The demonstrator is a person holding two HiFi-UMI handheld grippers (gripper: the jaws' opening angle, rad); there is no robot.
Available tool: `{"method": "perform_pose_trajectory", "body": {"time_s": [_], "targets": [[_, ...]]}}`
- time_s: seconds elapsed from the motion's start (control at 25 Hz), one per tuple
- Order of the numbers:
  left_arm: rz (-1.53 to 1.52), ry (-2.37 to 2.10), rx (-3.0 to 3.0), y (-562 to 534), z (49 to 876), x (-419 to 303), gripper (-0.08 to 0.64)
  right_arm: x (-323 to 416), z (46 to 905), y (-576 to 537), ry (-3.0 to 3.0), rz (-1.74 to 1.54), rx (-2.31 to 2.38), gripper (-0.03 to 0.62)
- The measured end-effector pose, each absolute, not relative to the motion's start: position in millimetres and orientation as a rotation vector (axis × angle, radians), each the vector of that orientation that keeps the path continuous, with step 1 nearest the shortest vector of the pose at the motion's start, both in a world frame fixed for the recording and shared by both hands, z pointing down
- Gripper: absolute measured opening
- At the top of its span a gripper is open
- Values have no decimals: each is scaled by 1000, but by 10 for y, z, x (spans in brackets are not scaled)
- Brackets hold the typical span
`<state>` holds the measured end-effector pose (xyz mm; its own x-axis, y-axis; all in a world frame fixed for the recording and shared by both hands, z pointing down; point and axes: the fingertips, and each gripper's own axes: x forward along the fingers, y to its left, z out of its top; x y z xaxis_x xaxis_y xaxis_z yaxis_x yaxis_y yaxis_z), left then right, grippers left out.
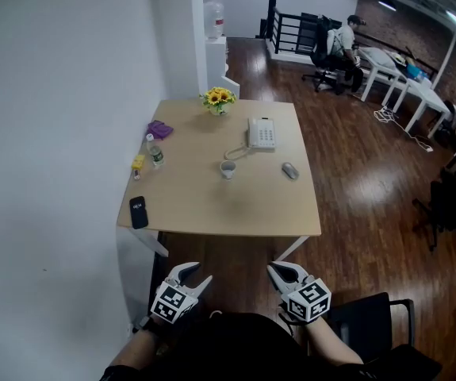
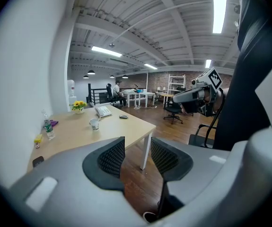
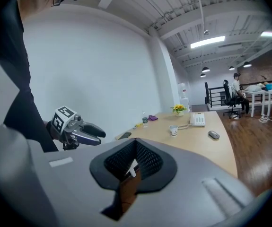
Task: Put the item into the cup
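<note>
Two grippers sit short of the table (image 1: 212,209) in the head view, my left gripper (image 1: 197,275) and right gripper (image 1: 278,271), well apart from the cup (image 1: 228,169) mid-table, with a mouse (image 1: 290,171) near it. Left gripper view: my jaws stand apart, only floor between them. Right gripper view: my jaws are pressed together.

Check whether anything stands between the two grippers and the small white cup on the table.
Nothing visible does. Only bare light-wood tabletop lies between the left gripper, right gripper and small white cup; the flat black phone lies off to the left, the grey mouse to the right.
</note>
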<state>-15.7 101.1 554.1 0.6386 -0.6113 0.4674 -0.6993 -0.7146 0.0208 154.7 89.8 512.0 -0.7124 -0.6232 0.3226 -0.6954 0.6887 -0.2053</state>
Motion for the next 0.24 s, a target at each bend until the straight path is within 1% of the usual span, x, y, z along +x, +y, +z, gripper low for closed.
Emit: {"method": "perform_pose_trajectory", "body": {"time_s": [0.24], "targets": [[647,-1073,2670,1001,5519,-188,167,1501,5099,911,-2672,449,1055,8]]}}
